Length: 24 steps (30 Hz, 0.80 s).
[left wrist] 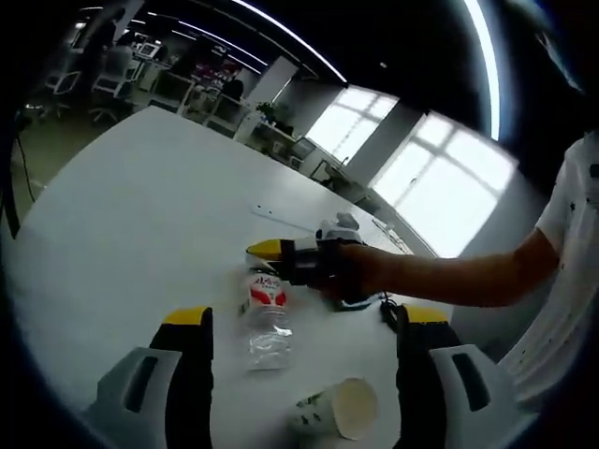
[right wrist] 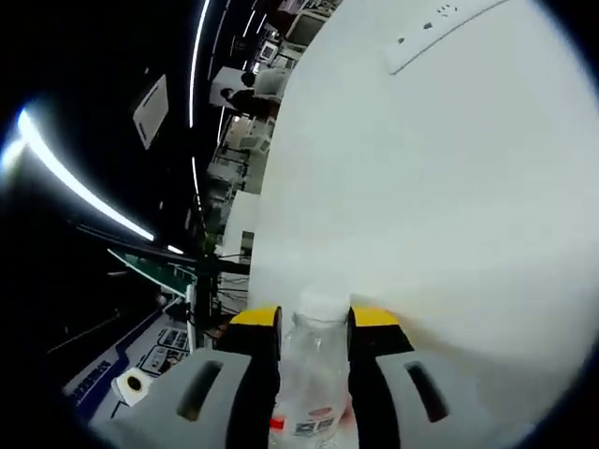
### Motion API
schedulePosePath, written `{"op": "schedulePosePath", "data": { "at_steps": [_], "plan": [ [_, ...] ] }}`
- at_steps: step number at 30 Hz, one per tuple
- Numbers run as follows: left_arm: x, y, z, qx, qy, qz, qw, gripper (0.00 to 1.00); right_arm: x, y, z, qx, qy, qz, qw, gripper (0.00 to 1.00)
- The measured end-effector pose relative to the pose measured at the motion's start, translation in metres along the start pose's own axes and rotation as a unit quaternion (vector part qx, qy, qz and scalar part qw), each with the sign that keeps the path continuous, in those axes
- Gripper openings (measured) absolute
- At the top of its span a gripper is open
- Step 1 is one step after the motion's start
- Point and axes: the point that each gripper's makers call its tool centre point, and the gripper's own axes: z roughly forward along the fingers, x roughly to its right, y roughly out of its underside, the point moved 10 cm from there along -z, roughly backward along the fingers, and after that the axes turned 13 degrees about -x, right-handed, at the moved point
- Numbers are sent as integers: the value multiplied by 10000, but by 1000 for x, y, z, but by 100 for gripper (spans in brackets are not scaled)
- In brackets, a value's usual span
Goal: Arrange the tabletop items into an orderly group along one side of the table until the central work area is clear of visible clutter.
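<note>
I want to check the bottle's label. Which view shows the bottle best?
The left gripper view: the whole bottle lies on the table with its red label facing up. The right gripper view shows it close between the jaws, its label cut off.

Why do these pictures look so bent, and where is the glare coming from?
Left gripper view: the fisheye lens curves the table; bright windows wash out, leaving the person's arm dim. Right gripper view: a ceiling light strip smears, and the close bottle looks soft.
</note>
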Motion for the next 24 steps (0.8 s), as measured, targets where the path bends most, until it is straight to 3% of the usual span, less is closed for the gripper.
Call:
{"op": "schedulePosePath", "data": {
  "at_steps": [15,24],
  "plan": [
    [-10,-2,5,-26,-25,15,10000,80,-3,2,2,190,160,44,9997,20],
    [-15,-5,11,-73,38,54,10000,80,-16,1,-1,190,155,-368,9990,19]
  ]
}}
